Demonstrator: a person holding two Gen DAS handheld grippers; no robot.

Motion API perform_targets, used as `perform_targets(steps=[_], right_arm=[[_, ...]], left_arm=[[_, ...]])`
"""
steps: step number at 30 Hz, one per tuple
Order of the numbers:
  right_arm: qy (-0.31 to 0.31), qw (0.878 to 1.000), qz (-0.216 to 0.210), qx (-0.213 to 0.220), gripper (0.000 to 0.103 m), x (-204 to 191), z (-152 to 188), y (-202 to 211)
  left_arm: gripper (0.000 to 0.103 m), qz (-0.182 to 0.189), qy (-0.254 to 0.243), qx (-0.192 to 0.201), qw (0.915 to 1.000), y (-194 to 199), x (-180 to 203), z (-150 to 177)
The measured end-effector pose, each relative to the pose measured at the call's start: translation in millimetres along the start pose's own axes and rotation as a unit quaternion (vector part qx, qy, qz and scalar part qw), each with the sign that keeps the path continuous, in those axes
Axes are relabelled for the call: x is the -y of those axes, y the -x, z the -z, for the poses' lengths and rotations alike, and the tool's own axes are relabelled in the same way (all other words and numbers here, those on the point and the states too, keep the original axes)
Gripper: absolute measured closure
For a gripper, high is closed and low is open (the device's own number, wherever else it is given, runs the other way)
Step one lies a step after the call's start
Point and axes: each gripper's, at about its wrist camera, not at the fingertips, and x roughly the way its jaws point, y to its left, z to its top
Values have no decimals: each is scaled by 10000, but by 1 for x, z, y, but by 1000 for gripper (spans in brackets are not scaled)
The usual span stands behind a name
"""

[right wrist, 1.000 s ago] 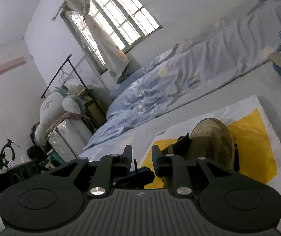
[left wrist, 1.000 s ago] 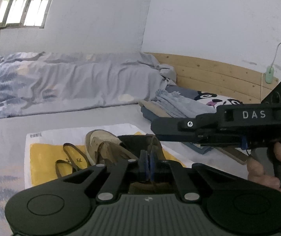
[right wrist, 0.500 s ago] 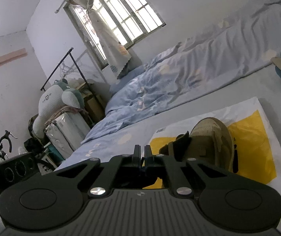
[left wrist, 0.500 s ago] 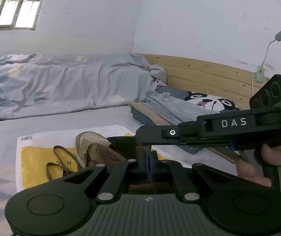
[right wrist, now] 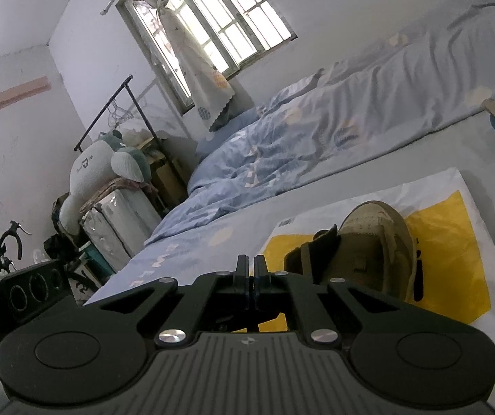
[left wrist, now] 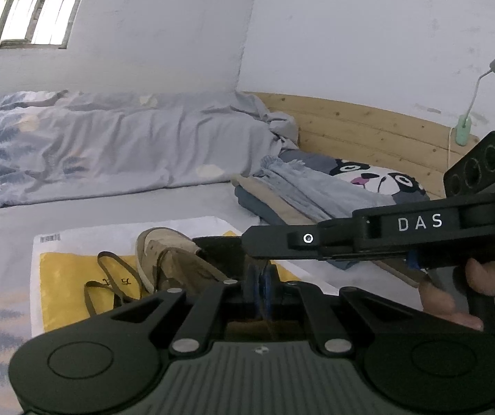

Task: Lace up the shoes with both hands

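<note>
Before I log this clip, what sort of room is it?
Almost certainly a lived-in bedroom: a bed with a rumpled blue duvet against a wooden headboard, a garment rack by the window, and a large plush toy on stacked storage.

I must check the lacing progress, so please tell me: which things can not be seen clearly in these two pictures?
- Shoe eyelets, left wrist view: hidden by the right claw and its body.
- What the left claw pinches: too thin to tell.
- Right claw, right wrist view: shut; anything between its tips is too small to see.
- Lace ends: hidden behind the claw body.
- Print on the yellow bag: covered by the shoe.
</note>
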Motion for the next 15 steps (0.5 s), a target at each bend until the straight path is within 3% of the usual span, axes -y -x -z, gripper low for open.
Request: perform_targets(steps=[6, 7, 10, 12, 15], right_arm=[[-22, 9999, 9, 99, 95, -1, 0, 1], [-34, 9998, 18, 181, 89, -1, -1, 3], [-145, 9986, 78, 508, 88, 2, -5, 11], [-242, 9970, 167, 721, 88, 5, -8, 16], [-349, 9948, 245, 923, 88, 10, -11, 20]], left_arm=[[103, -143, 125, 112, 9998, 3, -5, -1], [103, -221, 239, 196, 9993, 6, -10, -2], [103, -566, 664, 563, 9946, 21, -30, -9], [103, -868, 960, 875, 9877, 35, -48, -14], [103, -1518, 1456, 1506, 9659, 68, -83, -27]])
